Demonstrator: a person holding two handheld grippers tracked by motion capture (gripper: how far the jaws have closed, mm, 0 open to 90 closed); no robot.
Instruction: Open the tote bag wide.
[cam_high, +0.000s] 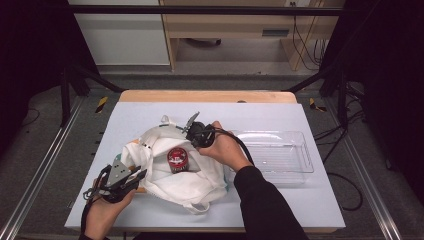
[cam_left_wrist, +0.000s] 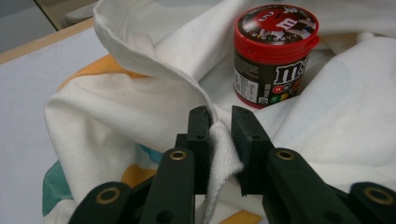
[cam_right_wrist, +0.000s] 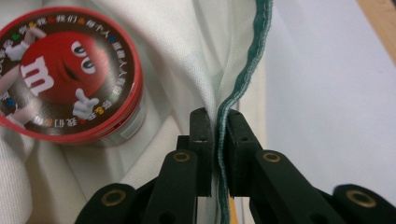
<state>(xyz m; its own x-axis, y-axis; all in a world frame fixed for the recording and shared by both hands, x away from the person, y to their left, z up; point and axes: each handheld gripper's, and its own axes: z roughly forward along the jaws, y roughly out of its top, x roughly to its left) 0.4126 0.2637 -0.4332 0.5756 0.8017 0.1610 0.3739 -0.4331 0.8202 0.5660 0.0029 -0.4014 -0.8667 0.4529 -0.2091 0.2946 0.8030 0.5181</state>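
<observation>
Soft, limp white cloth bag (cam_high: 172, 172) slumped mid-bench around a light, rigid candy tub (cam_high: 177, 160), best held by hems: left gripper (cam_left_wrist: 219, 140) clamped on folded rim, right gripper (cam_right_wrist: 219, 140) pinching green-stitched edge, probably the mouth.

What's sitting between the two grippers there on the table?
In the high view, a red-lidded candy tub stands on the white cloth bag, between the left gripper and the right gripper, which each pinch the bag's edge.

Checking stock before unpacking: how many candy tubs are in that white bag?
1: a red-lidded candy tub stands upright in the open white bag, between the two claws pinching its rim. Folds of cloth could hide more.
</observation>
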